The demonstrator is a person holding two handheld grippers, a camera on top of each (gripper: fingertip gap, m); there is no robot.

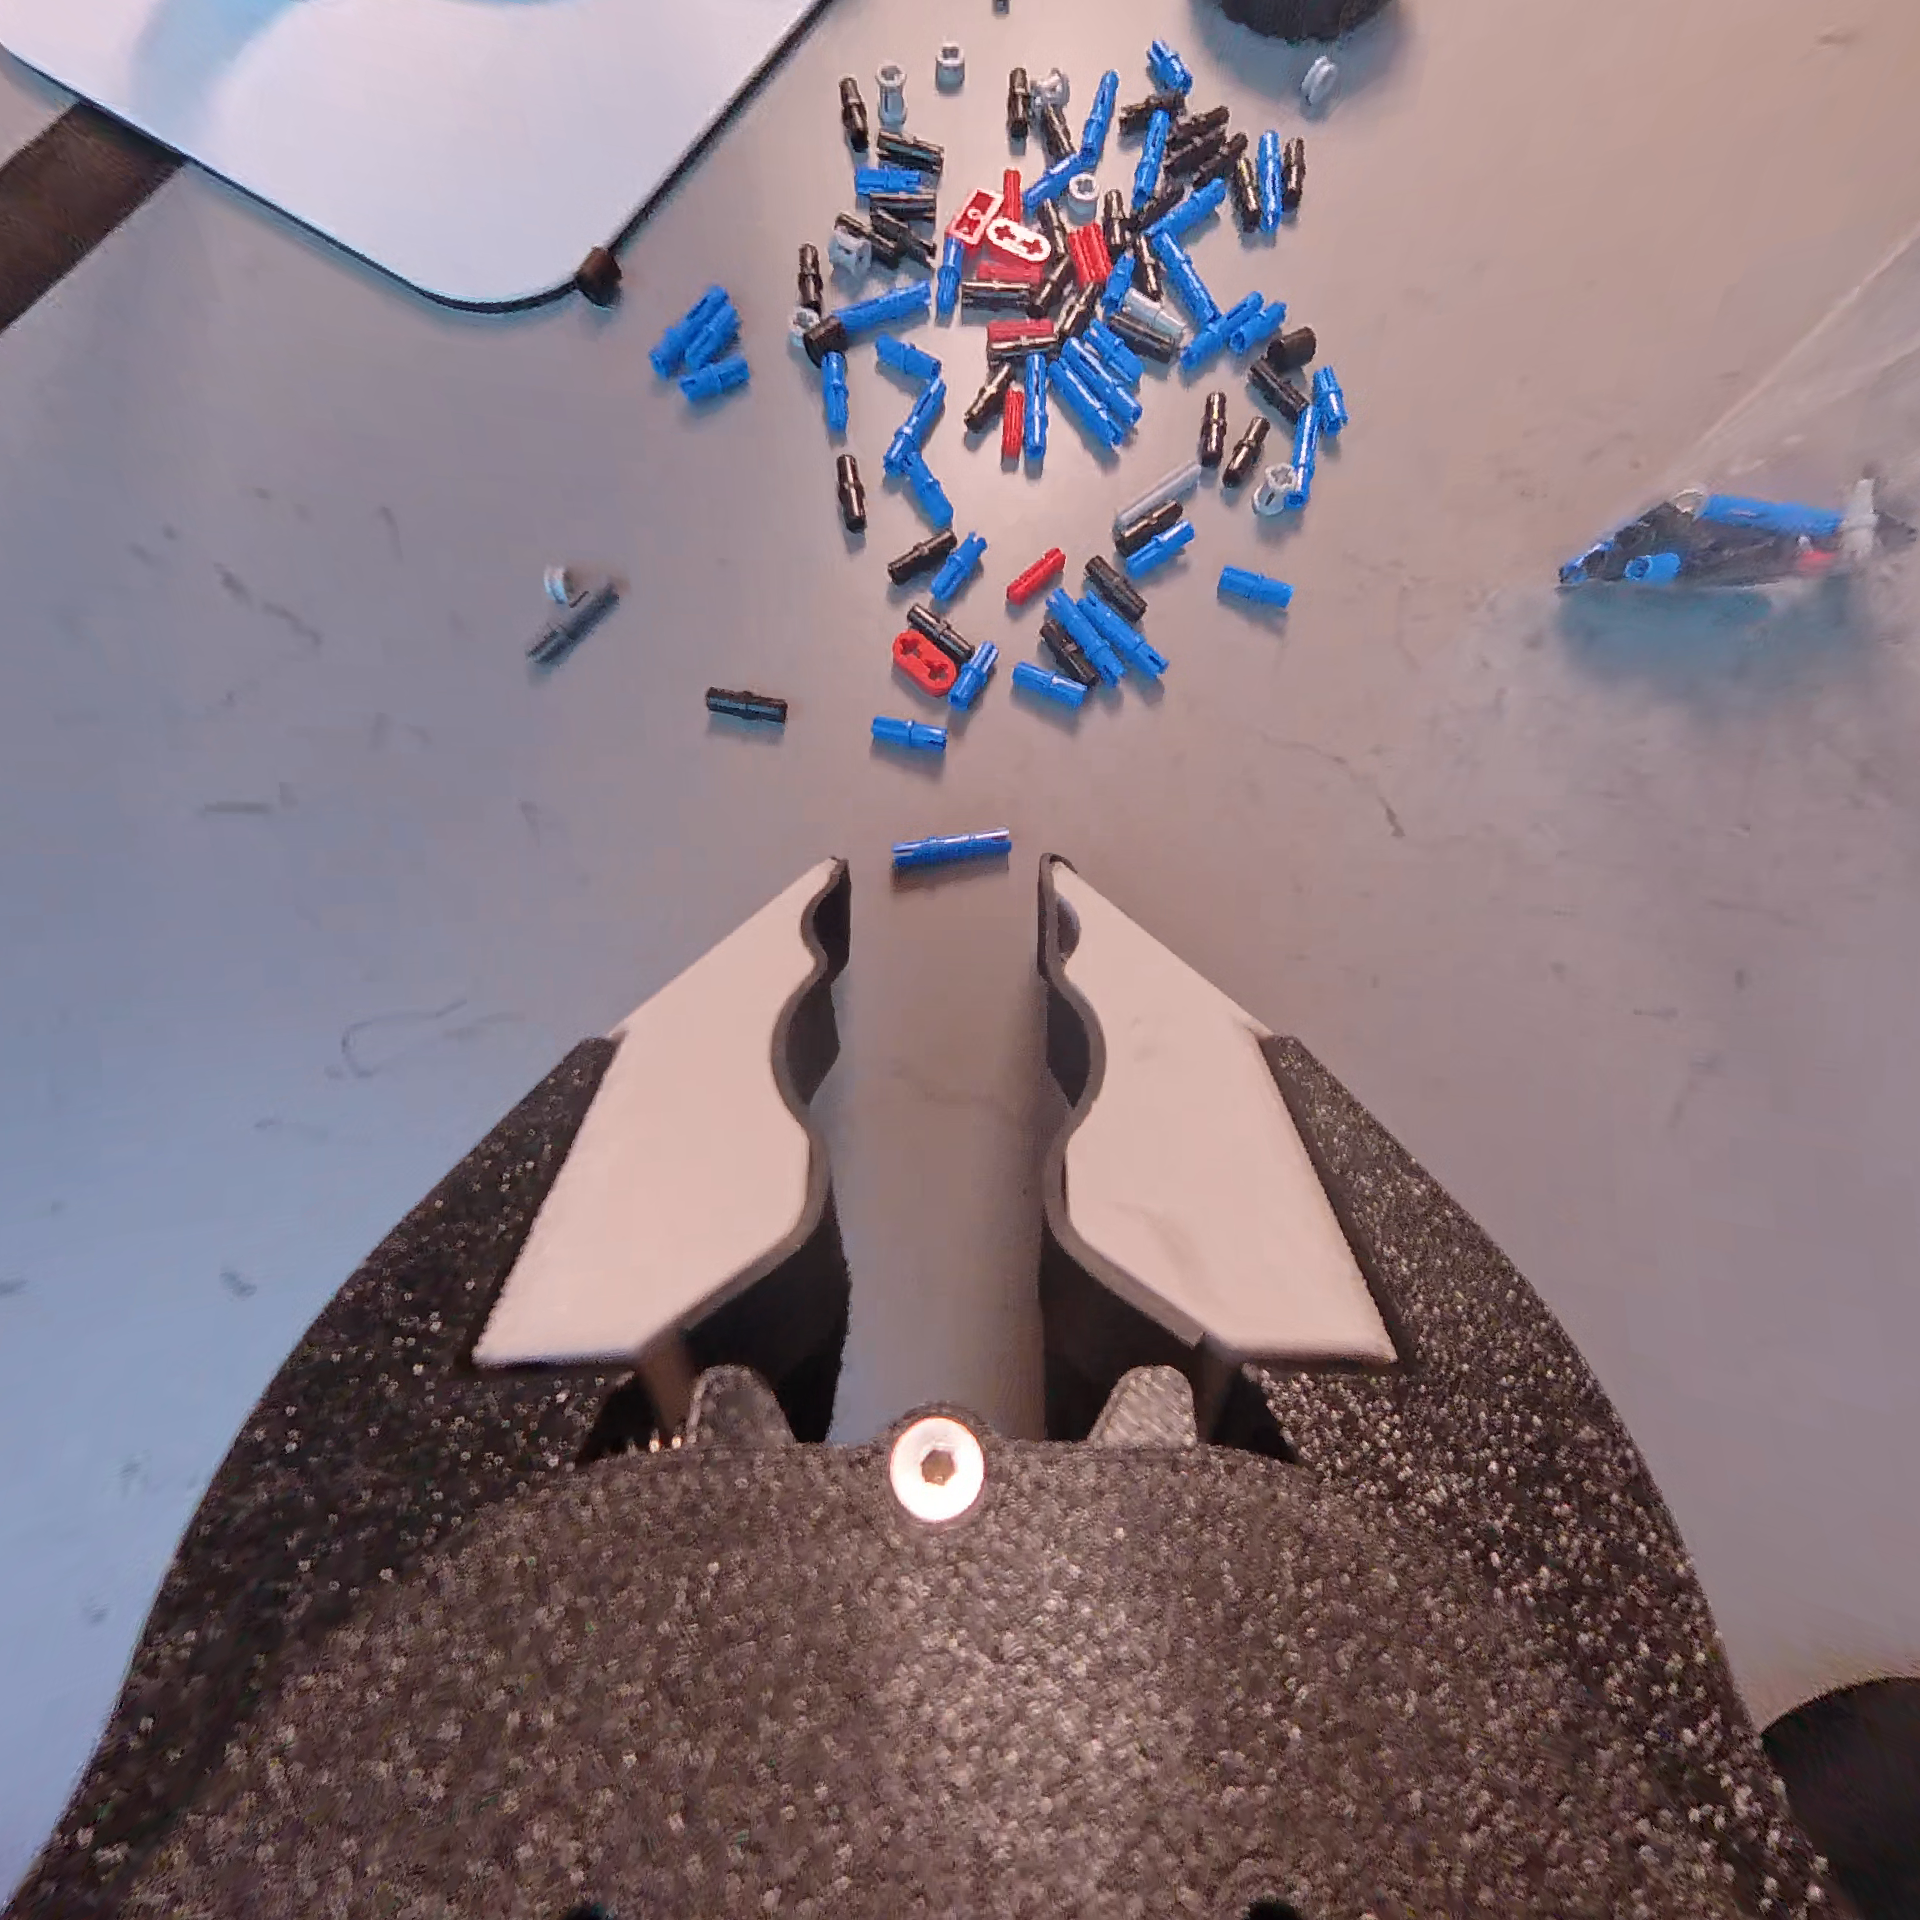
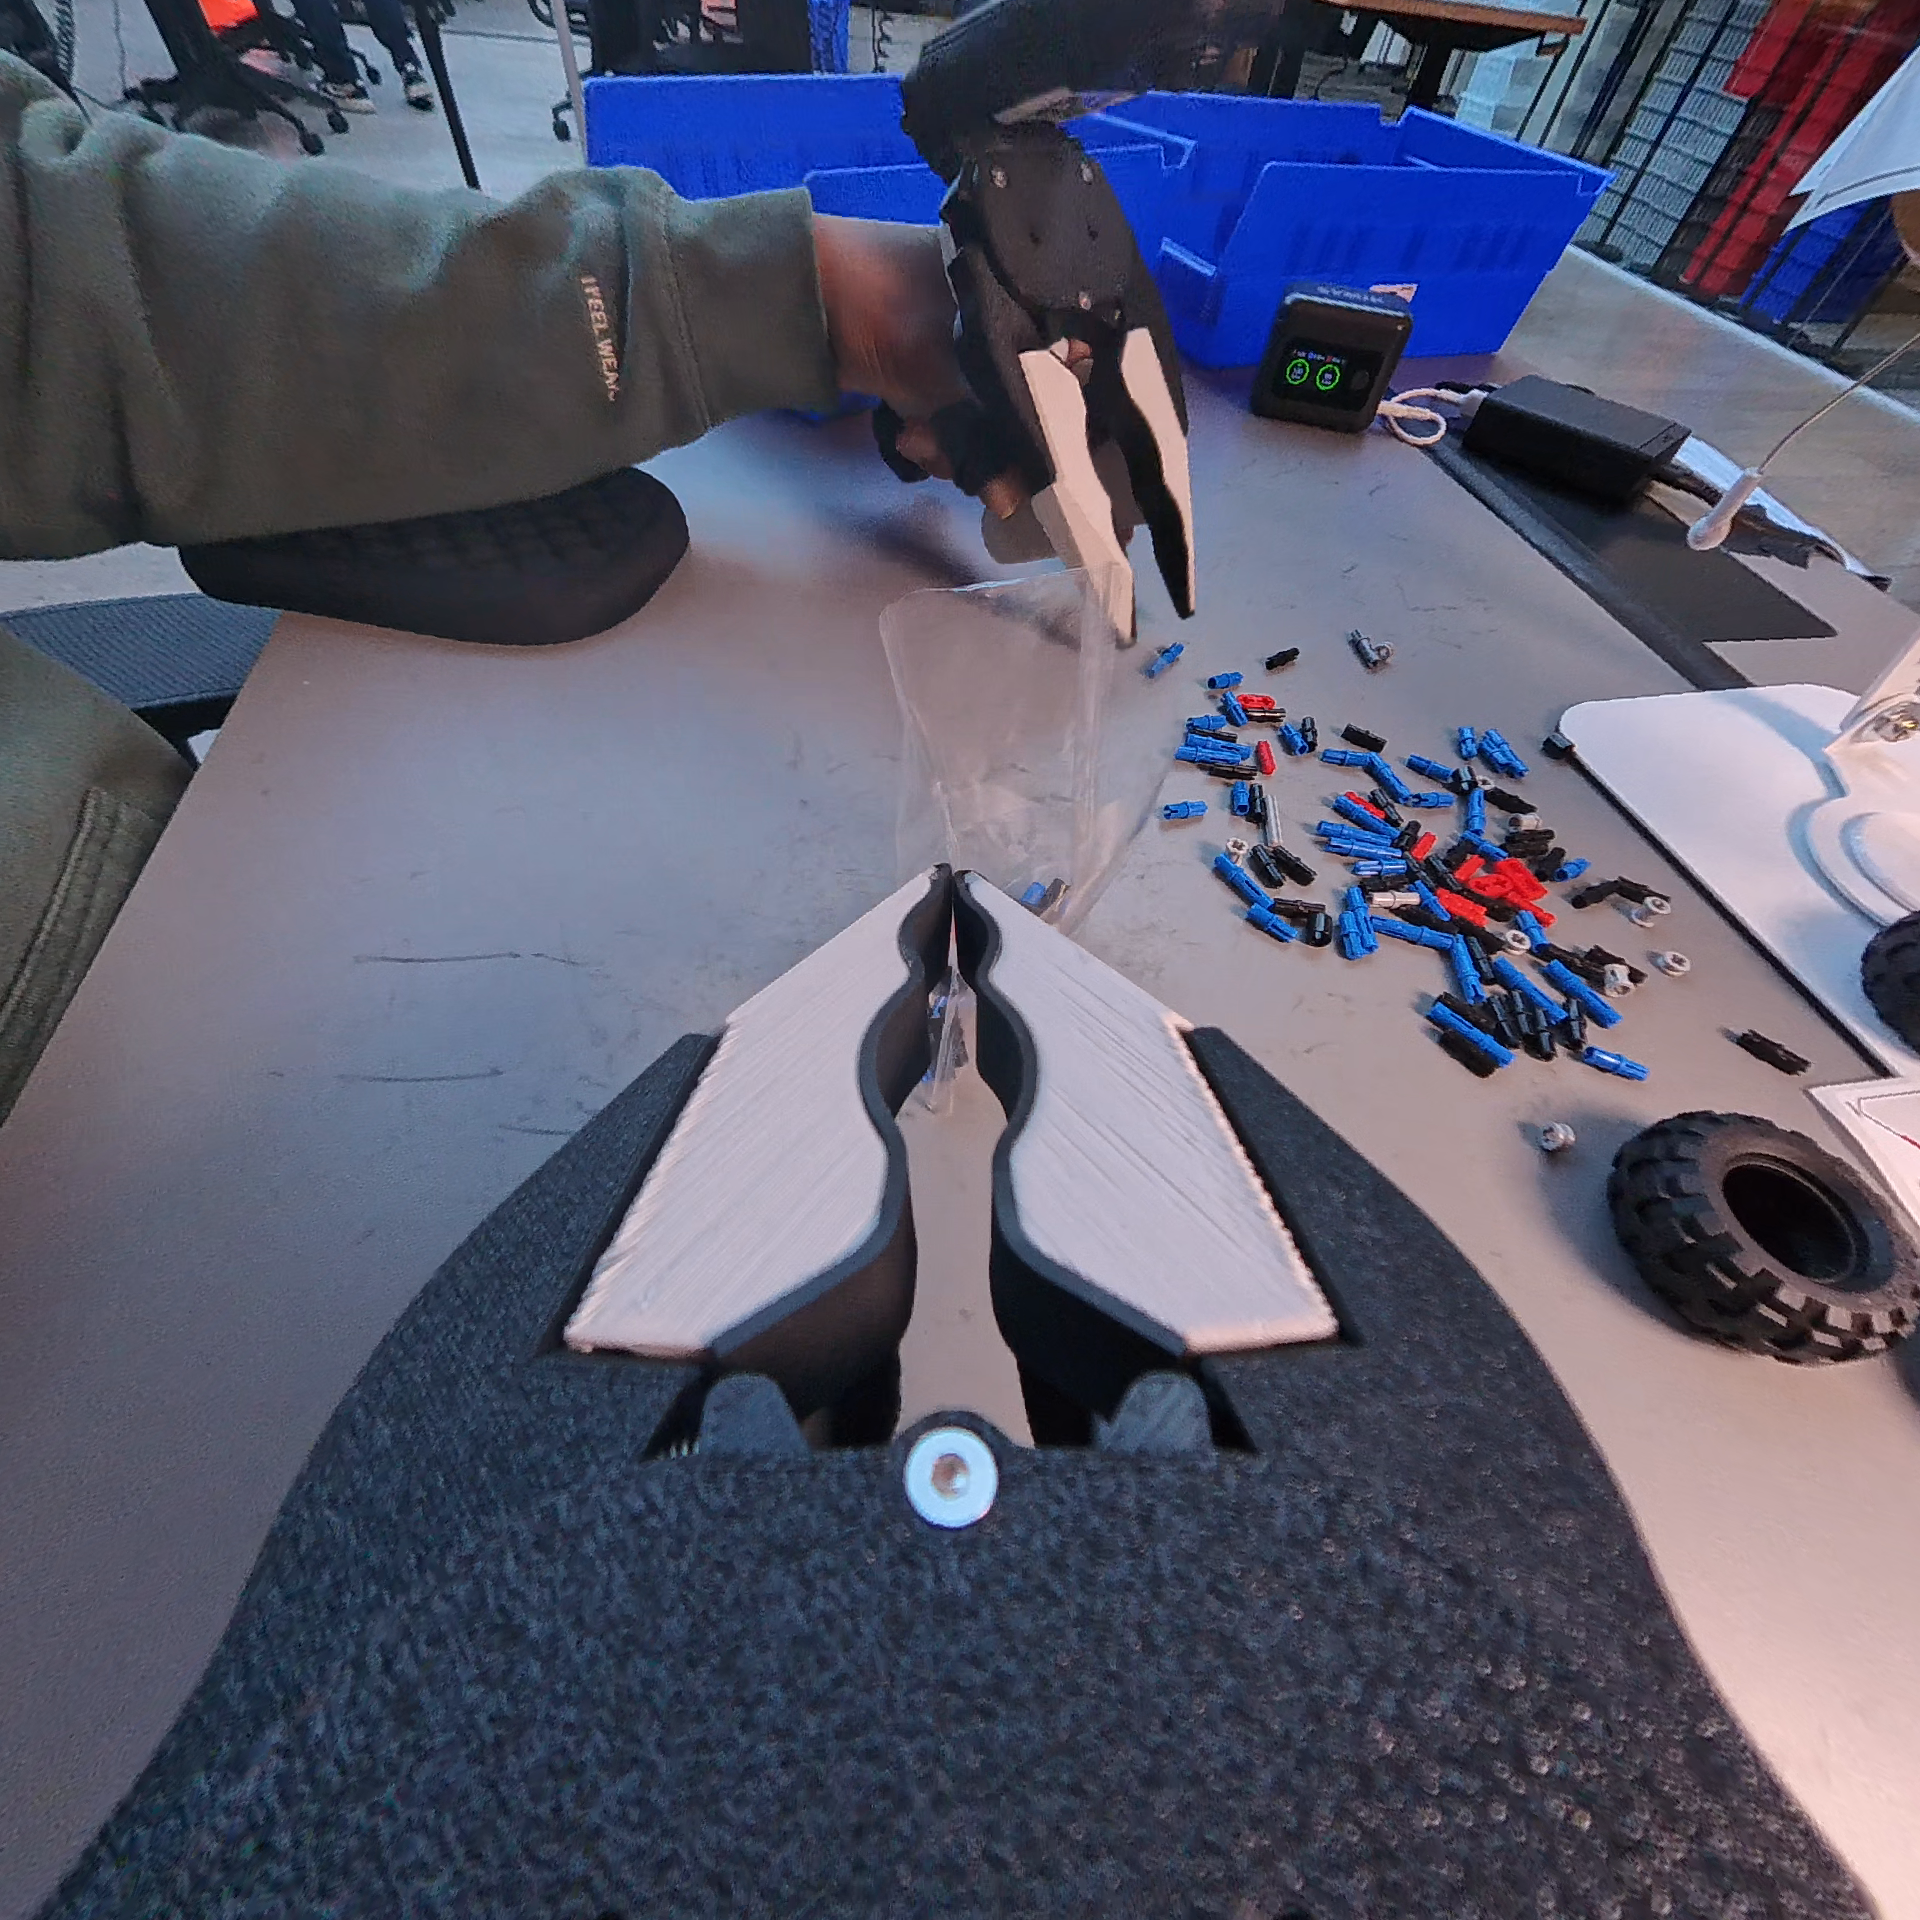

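My left gripper is open and empty, pointing down at the grey table. A single blue pin lies just beyond its fingertips. A scattered pile of small blue, black and red pins lies farther ahead. My right gripper is shut on the corner of a clear plastic bag with a few pins still inside. The bag also shows at the right of the left wrist view. The left gripper shows in the right wrist view, held by a hand above the bag's far edge.
A white flat base lies at the far left of the pile, also in the right wrist view. A black rubber tyre lies at the right. Blue bins, a small screen device and a black box stand at the back.
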